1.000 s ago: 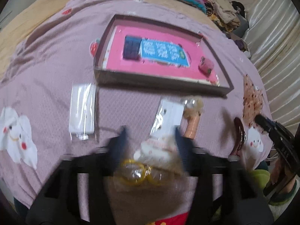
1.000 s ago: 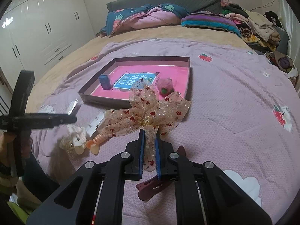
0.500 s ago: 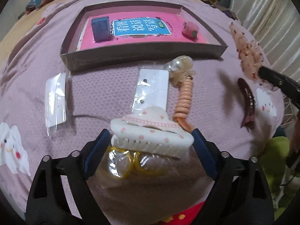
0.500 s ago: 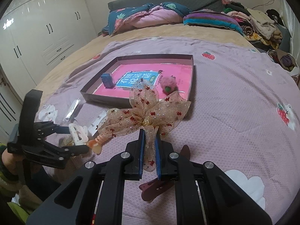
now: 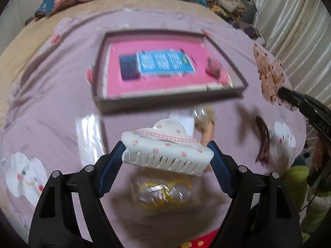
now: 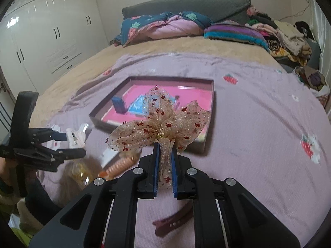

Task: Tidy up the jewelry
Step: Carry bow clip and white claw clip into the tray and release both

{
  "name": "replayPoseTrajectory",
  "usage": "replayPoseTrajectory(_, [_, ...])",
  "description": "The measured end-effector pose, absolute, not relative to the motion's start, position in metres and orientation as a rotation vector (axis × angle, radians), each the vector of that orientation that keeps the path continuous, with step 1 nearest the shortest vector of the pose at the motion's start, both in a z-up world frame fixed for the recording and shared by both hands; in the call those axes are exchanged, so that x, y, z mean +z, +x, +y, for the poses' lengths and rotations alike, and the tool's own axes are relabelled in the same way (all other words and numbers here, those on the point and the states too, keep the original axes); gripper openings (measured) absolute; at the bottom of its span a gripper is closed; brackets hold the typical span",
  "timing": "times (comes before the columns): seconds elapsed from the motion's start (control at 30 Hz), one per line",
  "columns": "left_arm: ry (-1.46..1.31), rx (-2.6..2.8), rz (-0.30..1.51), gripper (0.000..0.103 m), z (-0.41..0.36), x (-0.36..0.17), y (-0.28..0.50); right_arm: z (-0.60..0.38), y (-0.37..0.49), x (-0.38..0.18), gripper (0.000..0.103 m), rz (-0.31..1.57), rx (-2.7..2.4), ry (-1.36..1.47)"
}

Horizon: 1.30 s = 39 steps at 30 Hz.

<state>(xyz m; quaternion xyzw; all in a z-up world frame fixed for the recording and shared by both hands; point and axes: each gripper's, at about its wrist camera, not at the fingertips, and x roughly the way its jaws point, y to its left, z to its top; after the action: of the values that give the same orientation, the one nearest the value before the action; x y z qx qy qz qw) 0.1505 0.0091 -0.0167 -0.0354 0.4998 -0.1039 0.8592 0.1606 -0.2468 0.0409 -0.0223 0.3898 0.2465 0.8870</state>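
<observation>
The left gripper [image 5: 168, 159] is closed on a white claw hair clip [image 5: 165, 148] with small pink flowers, one fingertip at each end of it, and holds it in the air above the lilac bedspread [image 5: 51, 95]. The right gripper [image 6: 164, 163] is clamped on the tail of a glittery organza bow [image 6: 159, 126] with red specks, which is also off the bed. Seen from the left wrist, this bow is far out at 2 o'clock.

The shallow box [image 5: 238, 70] with the pink bottom lies at 12 o'clock from the clip, well apart from it. A blue card [image 5: 165, 63], a dark blue small block [image 5: 129, 70] and a pink fluffy ball [image 5: 214, 69] are inside. On the bedspread outside the box I see a bag with yellow rings [image 5: 163, 192] at 6 o'clock under the clip, an orange spiral hair tie [image 6: 119, 164], a dark red hair clip [image 6: 175, 223] and a clear packet [image 5: 89, 136] at 9 o'clock.

I judge that the step in hand is carrying: both pieces are picked up and neither is yet in the box. The next move probably needs each gripper to go forward over the near wall of the box, come low over a free pink area, and only then open.
</observation>
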Motion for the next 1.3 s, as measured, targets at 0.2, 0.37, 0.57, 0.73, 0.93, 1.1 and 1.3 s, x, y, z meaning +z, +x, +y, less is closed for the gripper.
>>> replayPoseTrajectory(0.2, [-0.083,-0.182,0.985,0.072,0.017,0.006,0.178,-0.240,0.183,0.058,0.010,0.765,0.506,-0.060])
replayPoseTrajectory(0.37, [-0.094,-0.169,0.949,0.072,0.017,0.017,0.202,-0.234,0.203,0.067,0.010,0.745,0.497,-0.065])
replayPoseTrajectory(0.57, [-0.097,-0.169,0.933,0.072,0.010,0.020,0.227,-0.231,0.229,0.072,0.010,0.741,0.483,-0.061])
replayPoseTrajectory(0.73, [-0.097,-0.182,0.929,0.072,-0.001,0.015,0.248,-0.230,0.251,0.075,0.010,0.743,0.473,-0.058])
replayPoseTrajectory(0.93, [-0.090,-0.201,0.960,0.072,-0.016,0.001,0.268,-0.227,0.276,0.067,0.010,0.778,0.465,-0.060])
replayPoseTrajectory(1.1, [-0.073,-0.211,0.982,0.072,-0.027,-0.013,0.278,-0.224,0.293,0.053,0.010,0.817,0.452,-0.068])
replayPoseTrajectory(1.3, [-0.065,-0.213,1.010,0.073,-0.032,-0.028,0.282,-0.219,0.310,0.033,0.010,0.868,0.446,-0.071])
